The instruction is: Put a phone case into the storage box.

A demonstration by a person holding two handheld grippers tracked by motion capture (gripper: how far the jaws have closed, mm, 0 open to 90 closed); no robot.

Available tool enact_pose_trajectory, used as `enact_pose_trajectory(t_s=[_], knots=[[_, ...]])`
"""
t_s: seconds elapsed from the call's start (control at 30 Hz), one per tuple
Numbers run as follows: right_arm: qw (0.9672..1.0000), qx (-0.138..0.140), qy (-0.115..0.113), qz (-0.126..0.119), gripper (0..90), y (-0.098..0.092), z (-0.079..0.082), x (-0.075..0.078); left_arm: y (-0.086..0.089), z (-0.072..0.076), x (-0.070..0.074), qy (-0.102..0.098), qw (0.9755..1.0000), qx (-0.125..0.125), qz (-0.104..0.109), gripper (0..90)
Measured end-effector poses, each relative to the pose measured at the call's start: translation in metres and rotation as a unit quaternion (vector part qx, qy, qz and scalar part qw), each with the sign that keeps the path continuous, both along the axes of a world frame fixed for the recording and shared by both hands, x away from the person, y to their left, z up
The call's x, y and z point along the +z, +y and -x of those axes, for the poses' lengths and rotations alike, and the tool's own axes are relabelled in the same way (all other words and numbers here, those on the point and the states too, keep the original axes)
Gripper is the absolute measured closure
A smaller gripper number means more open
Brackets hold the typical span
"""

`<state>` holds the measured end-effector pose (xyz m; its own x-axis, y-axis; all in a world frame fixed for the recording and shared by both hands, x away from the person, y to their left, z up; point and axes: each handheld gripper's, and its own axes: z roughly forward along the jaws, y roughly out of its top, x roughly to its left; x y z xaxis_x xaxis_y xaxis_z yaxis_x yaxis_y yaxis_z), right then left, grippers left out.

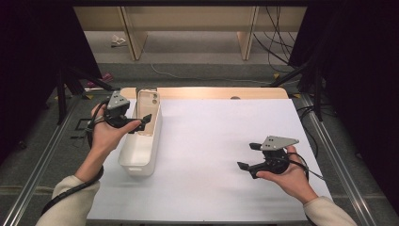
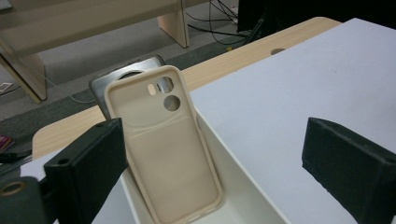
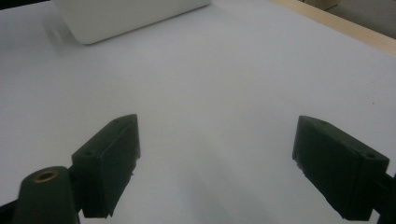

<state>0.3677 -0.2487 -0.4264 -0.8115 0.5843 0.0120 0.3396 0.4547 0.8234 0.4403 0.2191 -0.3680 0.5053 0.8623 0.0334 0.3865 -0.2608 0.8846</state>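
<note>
A beige phone case (image 2: 168, 154) leans upright against the far end of a white bin (image 2: 243, 186), its inner side facing me. Behind it stands a grey flat item (image 2: 112, 79), mostly hidden. In the high view the case (image 1: 148, 106) is at the bin's (image 1: 139, 165) far end, on the table's left. My left gripper (image 1: 141, 123) hovers over the bin's left rim with its jaws wide apart. In the left gripper view (image 2: 215, 163) the case shows between the jaws, with neither pad touching it. My right gripper (image 1: 249, 156) is open and holds nothing above the white sheet at the right (image 3: 217, 163).
A white sheet (image 1: 221, 141) covers most of the wooden table (image 1: 211, 92). The bin's near end (image 3: 121, 16) shows at the top of the right gripper view. Metal frame rails (image 1: 329, 155) run along both sides, with cables (image 1: 277, 42) on the floor beyond.
</note>
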Motion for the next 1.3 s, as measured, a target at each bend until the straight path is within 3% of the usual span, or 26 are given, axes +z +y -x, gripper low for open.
enact_pose_trajectory(t_s=[0.73,1.1,1.3], knots=[[1.0000,-0.001,0.000,-0.003,15.9,-0.001,0.000,0.001,-0.005,0.025,-0.011,-0.002,0.9997,-0.020,0.014,5.2],[1.0000,-0.001,0.000,-0.004,15.9,-0.001,0.000,0.001,-0.010,0.040,-0.016,-0.016,0.9983,-0.049,0.029,5.2],[1.0000,-0.002,-0.001,-0.004,15.9,-0.003,0.000,0.001,-0.012,0.048,-0.019,-0.017,0.9978,-0.057,0.028,5.3]])
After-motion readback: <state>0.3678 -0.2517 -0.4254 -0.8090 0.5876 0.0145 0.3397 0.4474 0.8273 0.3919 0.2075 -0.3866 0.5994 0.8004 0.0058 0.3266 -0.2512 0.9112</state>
